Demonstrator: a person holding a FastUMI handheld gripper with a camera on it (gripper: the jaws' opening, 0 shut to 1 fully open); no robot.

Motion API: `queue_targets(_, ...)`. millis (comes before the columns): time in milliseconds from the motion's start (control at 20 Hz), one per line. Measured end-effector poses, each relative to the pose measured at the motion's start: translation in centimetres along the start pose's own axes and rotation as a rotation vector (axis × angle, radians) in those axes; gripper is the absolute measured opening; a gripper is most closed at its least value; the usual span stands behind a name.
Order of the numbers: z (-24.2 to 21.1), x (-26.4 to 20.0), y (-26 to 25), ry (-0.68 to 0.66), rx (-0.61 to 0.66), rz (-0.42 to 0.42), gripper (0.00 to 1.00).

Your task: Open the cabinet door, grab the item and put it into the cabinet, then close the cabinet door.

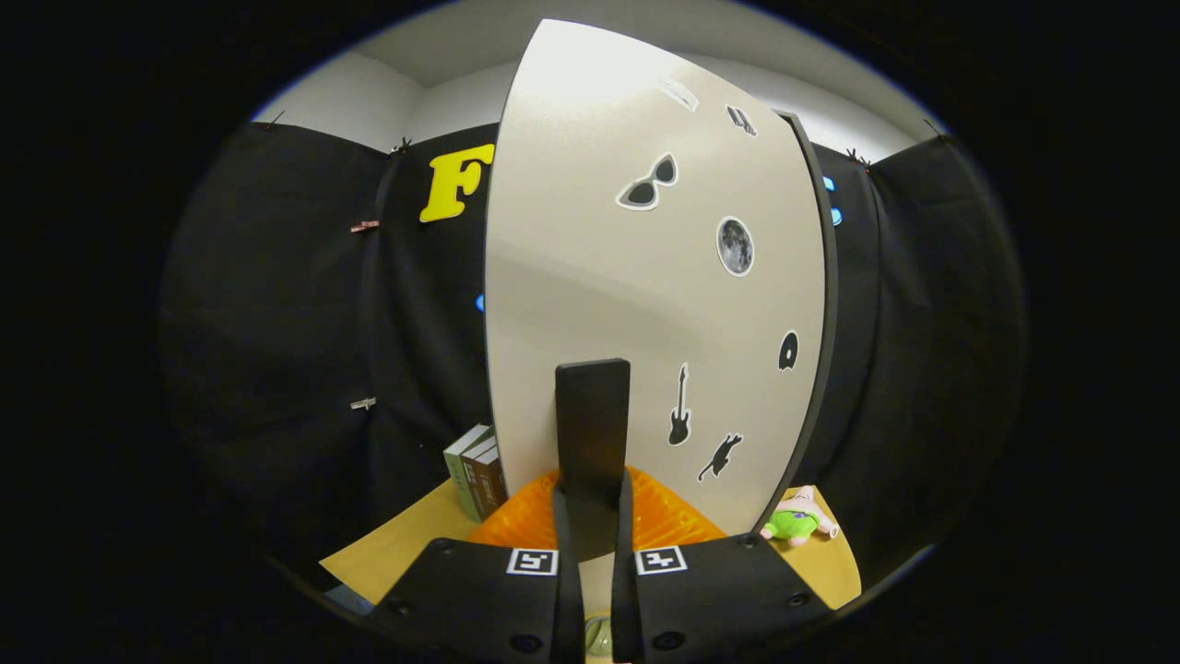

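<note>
The cabinet door (645, 304) is seen directly ahead of the jaws, close up, its pale face dotted with small stickers. A dark upright handle (593, 433) stands on the door's lower part, and it is held between the fingers of the gripper (591, 516), which are drawn in to a narrow gap with the handle's foot clamped between them. Both fingers appear to be pressed against the handle's sides, so a grip on it is judged to be in place.

Whether the door is being opened or closed cannot be settled from this view alone. The cabinet's dark edge (820, 304) is seen just beyond the door's right side, and the door looks nearly flush with it. A small green and pink plush toy (798, 522) lies on the yellow tabletop (396, 553) to the right of the jaws, outside the cabinet, just beside the door's lower corner. If that toy is the item meant, the task is judged to be at its first step: the door is yet to be swung open, and the grabbing, the placing and the closing are all left.

An orange ribbed mat (516, 526) lies under the jaws, and a few books (475, 470) stand to the left, against the cabinet's side.
</note>
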State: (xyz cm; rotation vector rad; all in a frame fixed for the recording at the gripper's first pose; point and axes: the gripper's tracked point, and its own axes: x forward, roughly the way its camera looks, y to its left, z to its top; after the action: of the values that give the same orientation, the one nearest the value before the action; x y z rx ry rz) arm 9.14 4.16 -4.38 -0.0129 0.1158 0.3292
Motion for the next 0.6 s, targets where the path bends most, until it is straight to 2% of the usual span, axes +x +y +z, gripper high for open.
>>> queue_targets(250, -0.2, -1.1, -0.7, -0.004, 0.002, 0.059, 0.15)
queue_targets(600, -0.3, -2.3, -2.1, -0.002, -0.003, 0.061, 0.15)
